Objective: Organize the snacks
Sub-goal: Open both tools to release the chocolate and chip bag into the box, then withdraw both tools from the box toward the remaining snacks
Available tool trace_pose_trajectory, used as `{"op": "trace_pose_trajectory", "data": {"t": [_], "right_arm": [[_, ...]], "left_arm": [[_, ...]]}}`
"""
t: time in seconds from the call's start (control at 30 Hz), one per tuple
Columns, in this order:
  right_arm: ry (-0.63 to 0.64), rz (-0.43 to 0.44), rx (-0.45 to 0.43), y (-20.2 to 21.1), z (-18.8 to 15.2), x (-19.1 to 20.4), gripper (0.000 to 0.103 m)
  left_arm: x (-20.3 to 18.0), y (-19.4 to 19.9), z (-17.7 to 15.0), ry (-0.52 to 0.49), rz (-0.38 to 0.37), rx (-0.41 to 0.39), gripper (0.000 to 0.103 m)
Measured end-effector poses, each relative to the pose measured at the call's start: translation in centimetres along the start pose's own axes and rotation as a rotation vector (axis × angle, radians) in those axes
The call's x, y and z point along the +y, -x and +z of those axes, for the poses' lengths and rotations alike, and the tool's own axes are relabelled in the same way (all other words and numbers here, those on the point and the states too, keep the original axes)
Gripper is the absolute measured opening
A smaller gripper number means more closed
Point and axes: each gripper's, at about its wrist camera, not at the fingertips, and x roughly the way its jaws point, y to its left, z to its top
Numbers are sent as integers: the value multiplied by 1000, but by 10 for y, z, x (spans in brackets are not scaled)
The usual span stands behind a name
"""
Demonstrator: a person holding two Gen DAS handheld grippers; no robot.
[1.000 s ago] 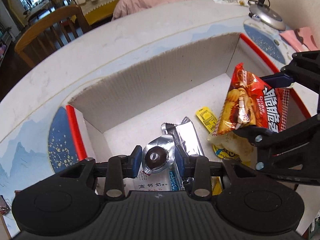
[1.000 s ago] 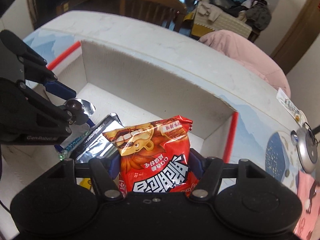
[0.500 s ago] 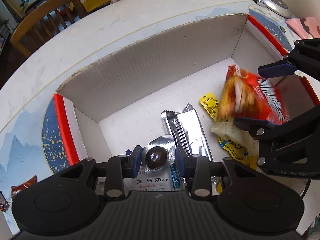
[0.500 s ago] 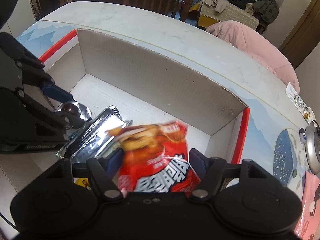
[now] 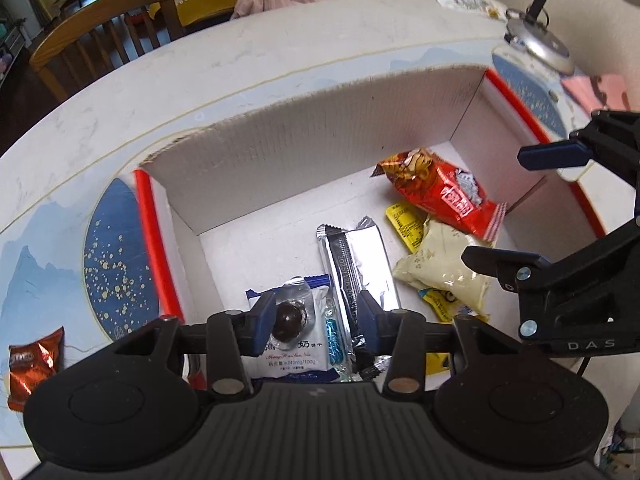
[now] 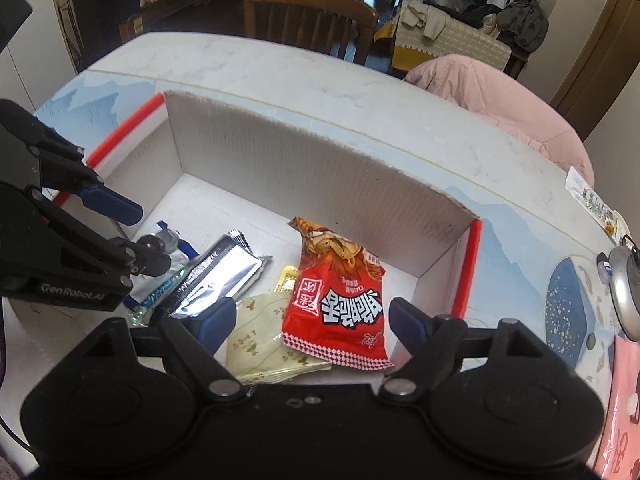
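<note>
On the desk (image 6: 280,80) stands the open box (image 6: 320,176). The red snack bag (image 6: 340,300) lies inside, below the right tongs (image 6: 308,320), just spread wide. The left tongs (image 5: 316,316), just widening, seemingly free the chocolate ball (image 5: 288,318).

Left gripper (image 5: 316,316) — angled downward, jaws just widened, parted. Right gripper (image 6: 310,320) — angled downward, jaws just widened, spread wide, pads bare.

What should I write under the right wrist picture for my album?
The open right gripper hangs over the red snack bag lying in the cardboard box, jaws just opened.
</note>
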Motion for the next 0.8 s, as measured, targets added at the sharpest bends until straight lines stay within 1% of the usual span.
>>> {"op": "trace_pose_trajectory", "data": {"t": [0.17, 0.43, 0.53, 0.67, 0.7, 0.73, 0.8], "right_arm": [[-30, 5, -35, 16, -4, -1, 84], [-45, 45, -104, 45, -6, 4, 85], [-55, 66, -129, 55, -6, 7, 85], [-68, 84, -165, 67, -6, 15, 86], [-73, 87, -172, 70, -5, 17, 87], [-78, 89, -180, 74, -5, 20, 92], [-85, 92, -213, 82, -6, 26, 97]], "left_arm": [[3, 22, -7, 32, -15, -60, 48], [9, 54, -18, 82, -23, -140, 49], [11, 66, -24, 93, -29, -173, 54], [14, 81, -32, 106, -42, -214, 55], [16, 85, -35, 108, -41, -224, 56], [17, 88, -37, 108, -40, -234, 56], [21, 96, -43, 111, -47, -254, 56]]}}
